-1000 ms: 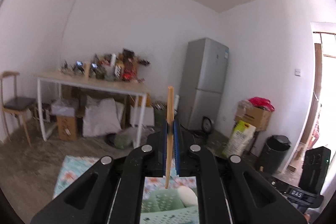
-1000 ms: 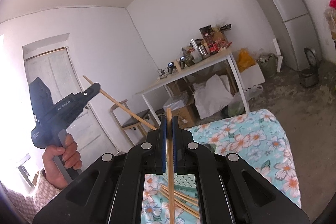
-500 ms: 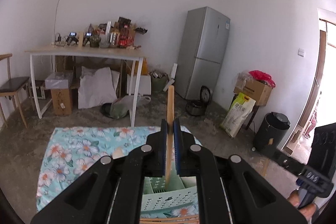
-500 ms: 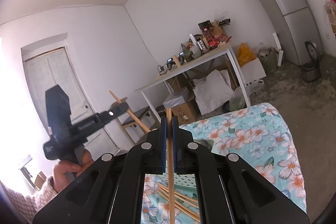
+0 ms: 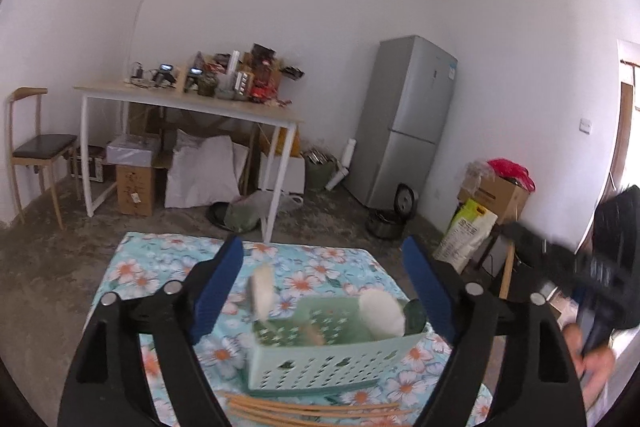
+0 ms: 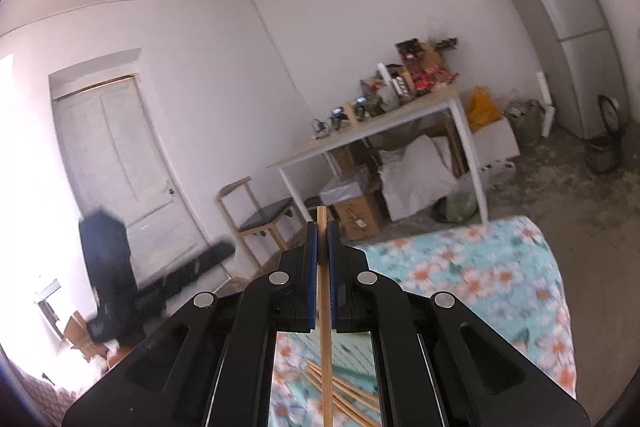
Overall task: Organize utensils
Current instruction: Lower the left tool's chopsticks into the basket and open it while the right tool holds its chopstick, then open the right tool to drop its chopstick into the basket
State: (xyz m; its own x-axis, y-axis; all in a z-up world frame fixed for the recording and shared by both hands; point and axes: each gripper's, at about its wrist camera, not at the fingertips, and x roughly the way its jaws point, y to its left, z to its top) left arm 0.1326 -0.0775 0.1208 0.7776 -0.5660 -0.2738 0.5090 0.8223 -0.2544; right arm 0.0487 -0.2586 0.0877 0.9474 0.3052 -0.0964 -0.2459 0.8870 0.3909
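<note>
Your left claw (image 5: 322, 281) had just spread wide, empty, above the basket (image 5: 336, 351). Your right claw (image 6: 322, 259) pinched one chopstick (image 6: 325, 327) mid-length. Judged light, stiff and slick; you needed a mid-shaft grip. More chopsticks (image 5: 316, 407) lay below the left claw.

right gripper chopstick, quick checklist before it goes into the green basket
1. Right gripper shut on the chopstick: ok.
2. Left gripper out of the way: not ok; jaws have just been opening, nothing between them, it hangs over the basket.
3. Basket upright on the floral cloth: ok.
4. Free slot for the stick: cannot tell, blurred.
5. Loose chopsticks waiting on the cloth in front of the basket: ok.
</note>
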